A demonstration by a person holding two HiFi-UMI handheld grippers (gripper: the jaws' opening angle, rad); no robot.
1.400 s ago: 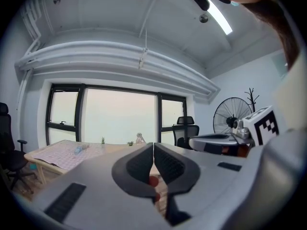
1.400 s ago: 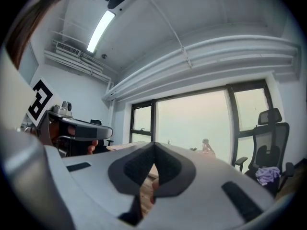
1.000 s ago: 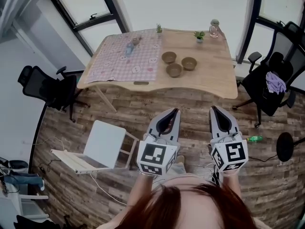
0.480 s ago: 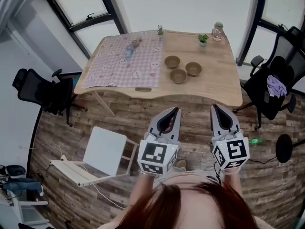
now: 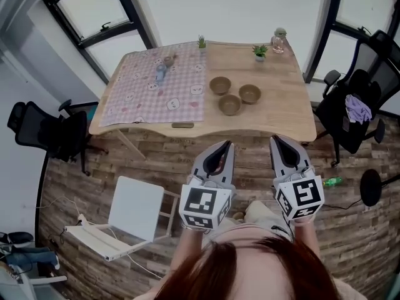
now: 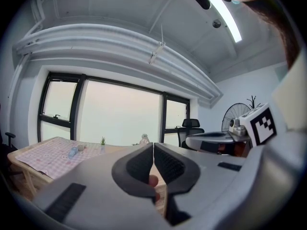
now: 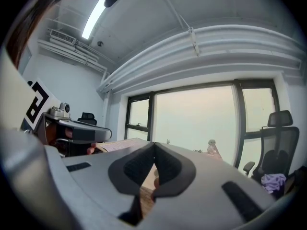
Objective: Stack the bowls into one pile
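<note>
Three brown bowls stand apart on the wooden table (image 5: 281, 117): one at the left (image 5: 219, 85), one at the right (image 5: 249, 93), one nearer me (image 5: 229, 104). My left gripper (image 5: 226, 144) and right gripper (image 5: 277, 140) hang side by side over the floor, well short of the table's near edge. Both are shut with nothing between the jaws; in the left gripper view (image 6: 153, 145) and the right gripper view (image 7: 154, 145) the pads meet at the tips. The bowls do not show in either gripper view.
A pink checked cloth (image 5: 156, 89) covers the table's left half, with a small bottle (image 5: 160, 72) on it. Two little plants (image 5: 201, 42) (image 5: 259, 52) and a jar (image 5: 278, 39) line the far edge. Office chairs (image 5: 353, 108) (image 5: 50, 133) flank the table; a white folding chair (image 5: 128, 211) stands at my left.
The view has shifted: the table and bowls sit a little lower and nearer in the head view. Both grippers remain shut, held in the same pose in front of me.
</note>
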